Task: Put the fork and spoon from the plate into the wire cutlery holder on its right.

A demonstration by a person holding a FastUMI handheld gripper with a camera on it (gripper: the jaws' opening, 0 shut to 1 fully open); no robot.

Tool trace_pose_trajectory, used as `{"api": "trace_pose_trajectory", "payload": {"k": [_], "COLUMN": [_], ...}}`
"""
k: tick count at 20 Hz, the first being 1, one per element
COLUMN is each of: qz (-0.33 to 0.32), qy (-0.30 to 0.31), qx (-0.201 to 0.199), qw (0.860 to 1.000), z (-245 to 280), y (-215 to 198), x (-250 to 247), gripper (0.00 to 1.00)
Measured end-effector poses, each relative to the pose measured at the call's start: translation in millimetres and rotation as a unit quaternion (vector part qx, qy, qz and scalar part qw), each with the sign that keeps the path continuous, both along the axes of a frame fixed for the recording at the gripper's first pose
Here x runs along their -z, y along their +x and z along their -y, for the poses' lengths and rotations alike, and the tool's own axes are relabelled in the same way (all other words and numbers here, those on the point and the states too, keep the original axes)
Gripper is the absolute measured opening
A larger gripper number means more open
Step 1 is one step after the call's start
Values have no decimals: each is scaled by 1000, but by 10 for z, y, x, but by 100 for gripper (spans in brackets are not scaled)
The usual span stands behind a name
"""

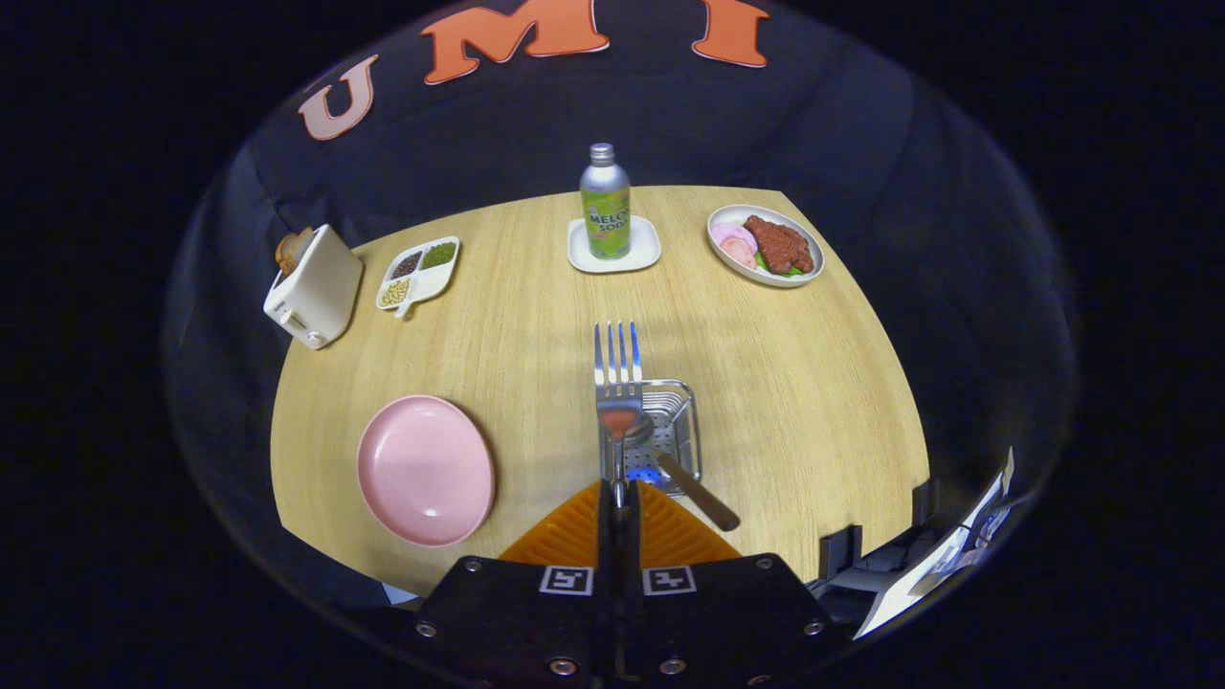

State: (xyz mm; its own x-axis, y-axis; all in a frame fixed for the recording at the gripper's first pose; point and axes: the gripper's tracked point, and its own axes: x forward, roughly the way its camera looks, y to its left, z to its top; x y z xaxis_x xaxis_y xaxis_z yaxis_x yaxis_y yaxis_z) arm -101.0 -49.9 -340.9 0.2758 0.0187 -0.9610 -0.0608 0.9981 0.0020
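Now, reading across from the left edge of the worktop (766, 402): a toaster (314, 285) sits at the far left corner with a divided snack dish (419, 273) just beside it, and nearer the front left lies the pink plate (426, 469), bare of cutlery. At the middle of the far edge a soda bottle (605, 206) stands on a small white coaster tray (613, 251), and a plate of meat (766, 245) rests toward the far right corner.

Centre front, the gripper (619, 498) has its jaws closed narrow on the handle of the fork (618, 378), tines pointing away from the fingers. The fork hangs over the left rim of the wire cutlery holder (670, 431), which stands to the right of the pink plate. The spoon (689, 483) seems to be in the holder already, its bowl down inside and its dark handle leaning out over the near right rim.

The step in hand looks like the fork's drop, the last of the two. To do it well, shift the fork a little right so it is squarely above the basket opening, tip it so one end points down into the wire mesh, lower it clear of the spoon, and part the jaws only once the fork is inside the rim, lest it catch the edge and slide onto the worktop.
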Motion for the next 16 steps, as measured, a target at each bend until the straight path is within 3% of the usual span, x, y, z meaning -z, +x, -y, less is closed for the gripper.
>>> {"api": "trace_pose_trajectory", "payload": {"k": [9, 16], "qz": [-87, -45], "qy": [11, 33], "qx": [-46, -46], "qw": [995, 997], "z": [44, -49], "y": [-203, 87], "x": [315, 278], "gripper": [6, 12]}}
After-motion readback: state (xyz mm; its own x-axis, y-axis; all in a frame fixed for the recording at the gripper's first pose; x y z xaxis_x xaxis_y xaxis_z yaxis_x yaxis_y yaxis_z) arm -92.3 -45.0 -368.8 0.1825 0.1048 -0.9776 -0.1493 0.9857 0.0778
